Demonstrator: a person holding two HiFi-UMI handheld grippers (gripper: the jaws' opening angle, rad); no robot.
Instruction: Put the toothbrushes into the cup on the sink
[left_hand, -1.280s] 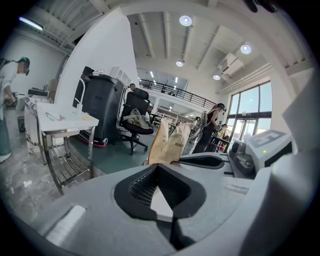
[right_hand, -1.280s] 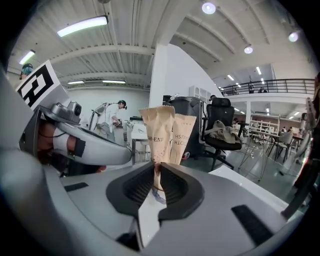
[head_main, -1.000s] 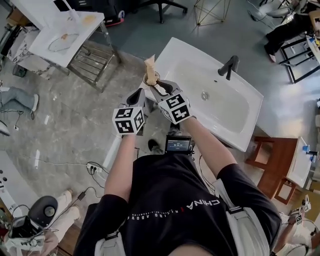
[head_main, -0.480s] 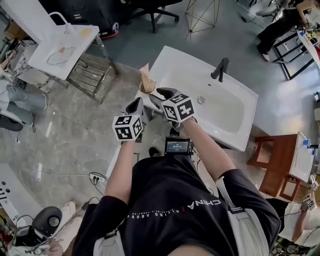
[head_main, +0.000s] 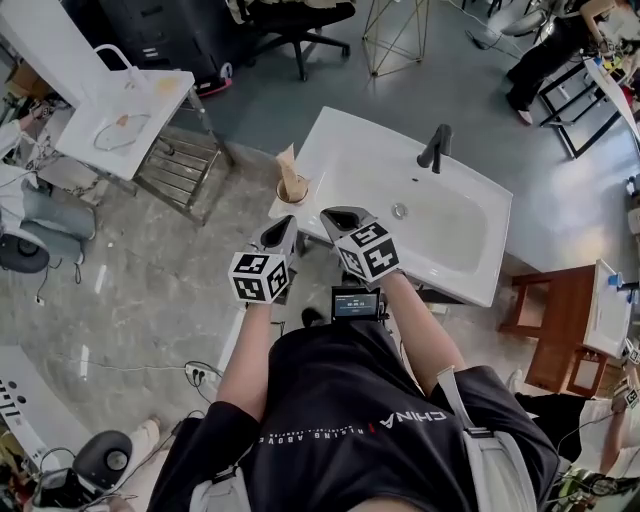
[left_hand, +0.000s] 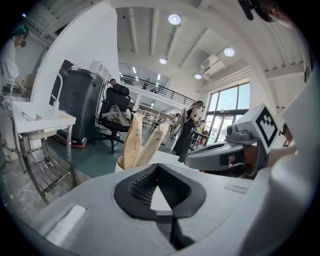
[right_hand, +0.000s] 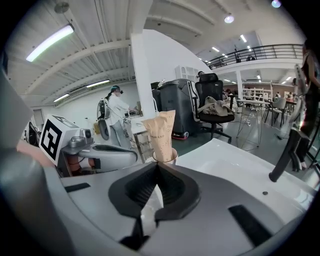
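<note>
Your two toothbrushes (head_main: 289, 166), each in a tan paper wrapper, stand in the cup (head_main: 293, 190). They lean a little, and their upper ends rise well above its rim. The cup stands on the flat rim of the white sink (head_main: 350, 150), at the corner that is nearest to your left hand, well apart from the dark faucet (head_main: 435, 148) at the far side of the basin. You hold both grippers side by side in front of this corner, near the cup but not touching it. The left gripper (head_main: 284, 224) points at the cup from just outside the sink, above the grey floor (head_main: 150, 260). Its jaws are closed on each other and they hold nothing. The right gripper (head_main: 337, 214) is above the near edge of the sink, just beside the left one. Its jaws have just been closing and now they stand together, with nothing between them. In both gripper views the cup with the wrapped toothbrushes shows straight ahead of the jaws, a little way beyond them. At the upper left of the head view another white sink on a metal frame (head_main: 125, 105) stands well apart from you.
</note>
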